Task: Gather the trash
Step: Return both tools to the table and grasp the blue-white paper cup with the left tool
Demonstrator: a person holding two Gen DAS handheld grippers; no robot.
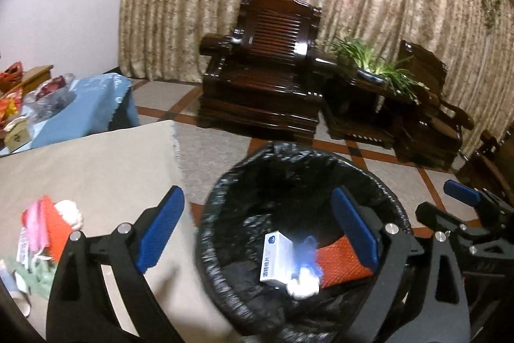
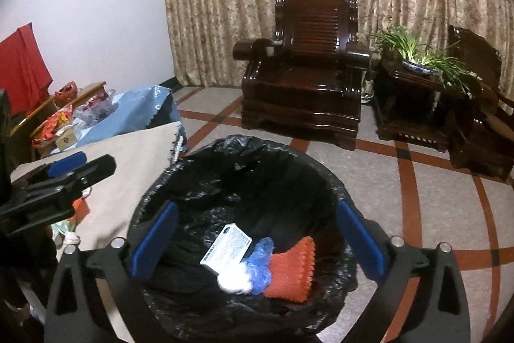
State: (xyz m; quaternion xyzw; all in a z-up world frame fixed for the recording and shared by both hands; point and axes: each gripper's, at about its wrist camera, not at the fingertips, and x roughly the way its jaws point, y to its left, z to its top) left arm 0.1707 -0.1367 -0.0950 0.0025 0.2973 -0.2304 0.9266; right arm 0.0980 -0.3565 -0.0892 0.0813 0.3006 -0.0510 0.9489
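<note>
Both your left gripper and right gripper are hanging spread and empty over the bin, so you're needing the table litter next.

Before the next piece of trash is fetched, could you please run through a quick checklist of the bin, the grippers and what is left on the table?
1. Left gripper open with nothing between its fingers: ok.
2. Right gripper open and empty: ok.
3. White box, blue wad and orange cloth lie inside the bin: ok.
4. Black liner still covers the bin's rim: ok.
5. Table cleared: not ok; a pile of trash remains on the beige tablecloth.
6. Room left in the bin: ok; the trash lies well below the rim.
</note>
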